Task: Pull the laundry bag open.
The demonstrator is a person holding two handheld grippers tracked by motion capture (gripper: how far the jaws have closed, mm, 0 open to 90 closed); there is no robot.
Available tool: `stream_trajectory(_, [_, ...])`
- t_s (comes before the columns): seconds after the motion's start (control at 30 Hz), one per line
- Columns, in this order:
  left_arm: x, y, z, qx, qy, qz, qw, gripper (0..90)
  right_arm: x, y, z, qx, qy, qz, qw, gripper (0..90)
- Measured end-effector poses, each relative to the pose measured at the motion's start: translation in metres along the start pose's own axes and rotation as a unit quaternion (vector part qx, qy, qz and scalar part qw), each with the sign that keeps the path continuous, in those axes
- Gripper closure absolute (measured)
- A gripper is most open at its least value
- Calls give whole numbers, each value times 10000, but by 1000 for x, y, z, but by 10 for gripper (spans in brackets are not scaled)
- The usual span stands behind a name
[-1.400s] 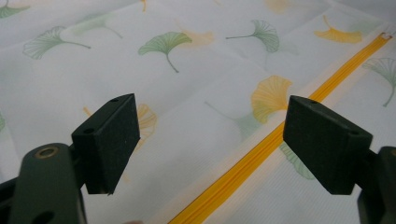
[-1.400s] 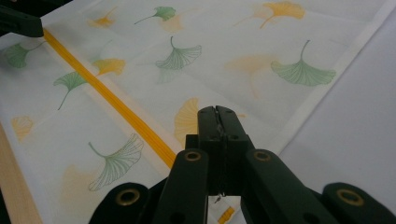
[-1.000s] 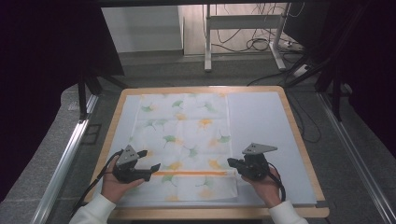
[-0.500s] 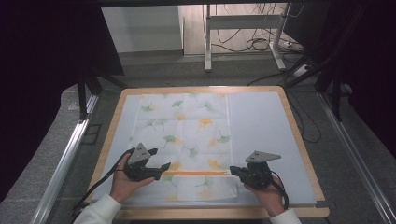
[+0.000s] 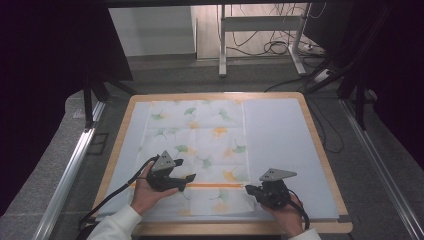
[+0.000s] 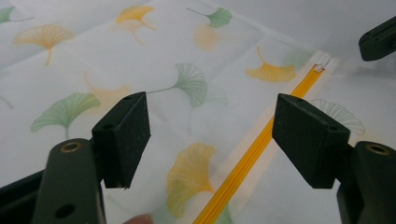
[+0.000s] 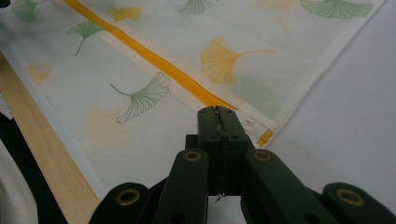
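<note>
- At the desk's (image 5: pixel 320 150) 6 o'clock edge lay the white ginkgo-leaf-printed fabric pouch (image 5: pixel 200 145), its orange zipper (image 5: pixel 210 185) crosswise.
- The right hand-held gripper (image 7: pixel 218 112) pinched the zipper's end.
- The left hand-held gripper (image 6: pixel 210 135) hovered wide; it should, I judged, close squarely on the zipper.

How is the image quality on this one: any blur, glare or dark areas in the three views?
High view: table evenly lit, surroundings near black, cloth print soft. Left gripper view: open tongs sharp, leaf pattern clear, far top slightly washed out. Right gripper view: shut tongs and orange zipper crisp, no glare; near arms slightly soft.
</note>
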State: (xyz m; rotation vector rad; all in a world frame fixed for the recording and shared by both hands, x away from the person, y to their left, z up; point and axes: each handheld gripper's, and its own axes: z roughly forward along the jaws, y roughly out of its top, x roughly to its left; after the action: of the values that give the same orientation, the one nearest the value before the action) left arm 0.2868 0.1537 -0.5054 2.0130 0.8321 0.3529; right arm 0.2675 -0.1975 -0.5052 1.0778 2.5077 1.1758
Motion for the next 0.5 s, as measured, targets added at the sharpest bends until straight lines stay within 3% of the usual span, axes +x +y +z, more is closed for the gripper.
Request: stream_trajectory(0.5, [-11, 10, 15, 25, -127, 24, 9999, 280, 8, -4, 9, 376, 11, -175, 9991, 890])
